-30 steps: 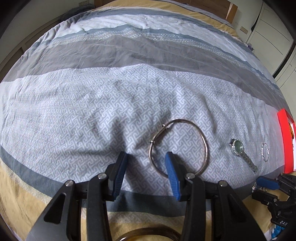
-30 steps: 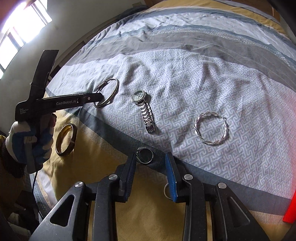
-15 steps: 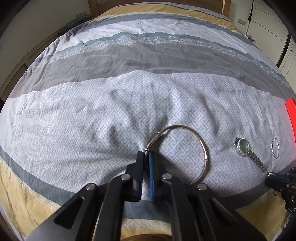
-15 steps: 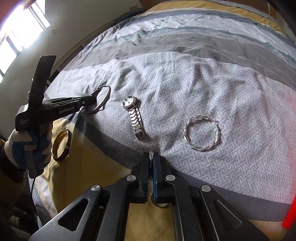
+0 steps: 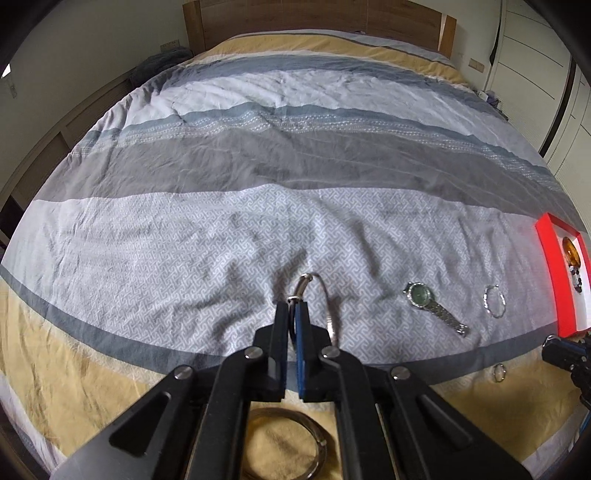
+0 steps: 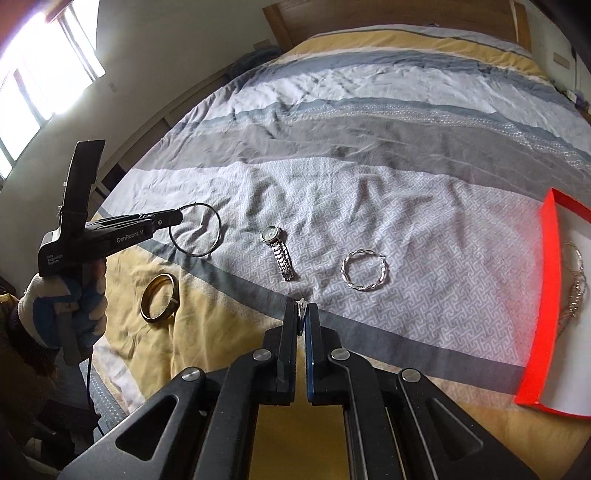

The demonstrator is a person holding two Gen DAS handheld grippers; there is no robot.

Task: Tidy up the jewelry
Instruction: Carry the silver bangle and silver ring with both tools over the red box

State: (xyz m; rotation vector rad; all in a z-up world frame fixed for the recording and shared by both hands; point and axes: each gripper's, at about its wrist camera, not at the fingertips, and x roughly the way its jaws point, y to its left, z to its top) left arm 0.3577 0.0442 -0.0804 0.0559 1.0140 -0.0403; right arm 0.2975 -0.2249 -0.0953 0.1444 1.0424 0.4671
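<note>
My left gripper (image 5: 294,308) is shut on a large thin silver hoop bangle (image 5: 328,301) and holds it lifted above the striped bedspread; it also shows from the right wrist view (image 6: 195,229). My right gripper (image 6: 303,309) is shut on a small silver ring (image 6: 301,305), raised off the bed. A silver watch (image 6: 279,252) and a twisted silver bracelet (image 6: 365,269) lie on the patterned stripe. A gold bangle (image 6: 159,297) lies on the yellow stripe. A red jewelry box (image 6: 550,295) with necklaces (image 6: 574,291) sits at the right.
A small ring (image 5: 499,372) lies on the yellow stripe near the right gripper's body in the left wrist view. The gold bangle (image 5: 284,439) lies under the left gripper. The wooden headboard (image 5: 314,22) is far back; cupboards (image 5: 535,55) stand at right.
Both grippers have closed, the left on the hoop bangle and the right on the small ring, and both have lifted up and back from the bedspread.
</note>
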